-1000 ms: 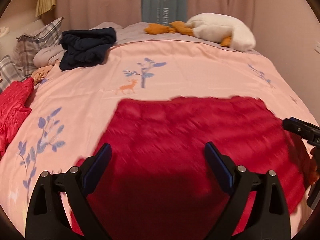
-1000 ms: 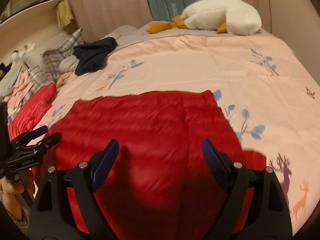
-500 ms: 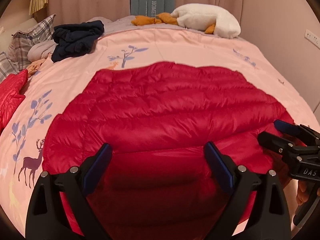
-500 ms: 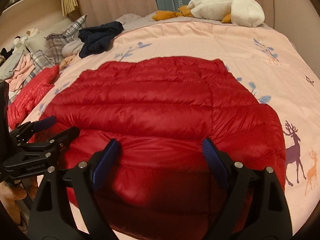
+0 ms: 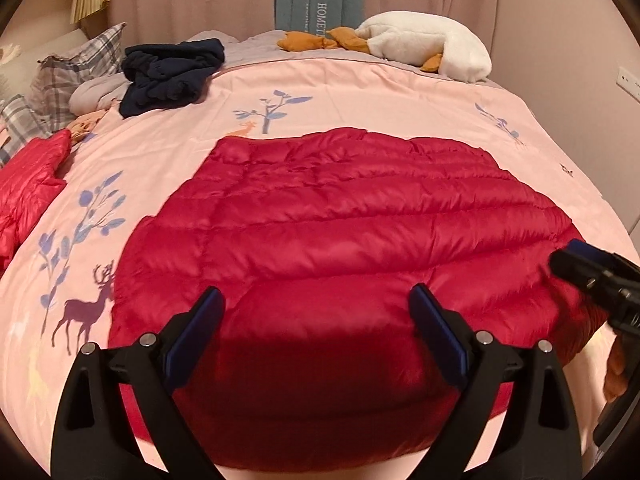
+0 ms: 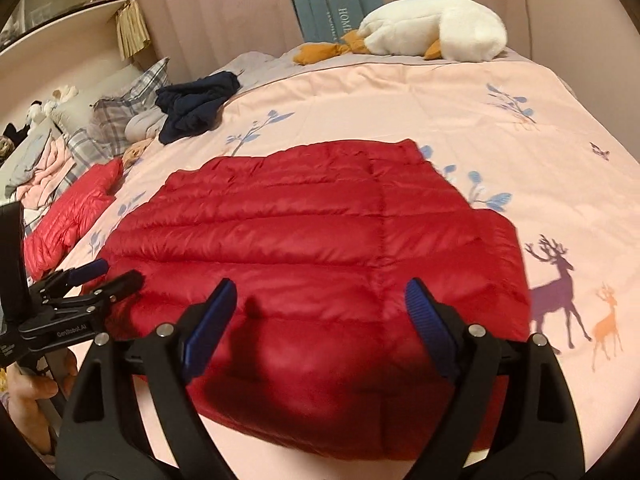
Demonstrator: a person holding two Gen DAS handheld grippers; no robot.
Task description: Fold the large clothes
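A red quilted down jacket (image 5: 336, 240) lies flat on the pink printed bedspread (image 5: 360, 92), its near hem at the bed's front edge. My left gripper (image 5: 316, 320) hovers over the near hem, open, with nothing between its blue pads. In the right wrist view the same jacket (image 6: 320, 248) fills the middle, and my right gripper (image 6: 320, 312) is open above its near hem. Each view catches the other gripper: the right gripper (image 5: 564, 258) at the jacket's right edge, the left gripper (image 6: 116, 273) at its left edge, held by a hand (image 6: 32, 392).
A dark navy garment (image 5: 172, 72) and plaid pillows (image 5: 76, 68) lie at the far left. A second red jacket (image 5: 28, 184) sits at the left edge. A white plush goose (image 5: 432, 46) rests at the bed's far end by the curtains. A shelf (image 6: 60, 12) stands at the left.
The jacket was blurred a second ago; now it lies still, and its far edge reaches up to the tree print. Both grippers stayed open and shifted slightly over the near hem.
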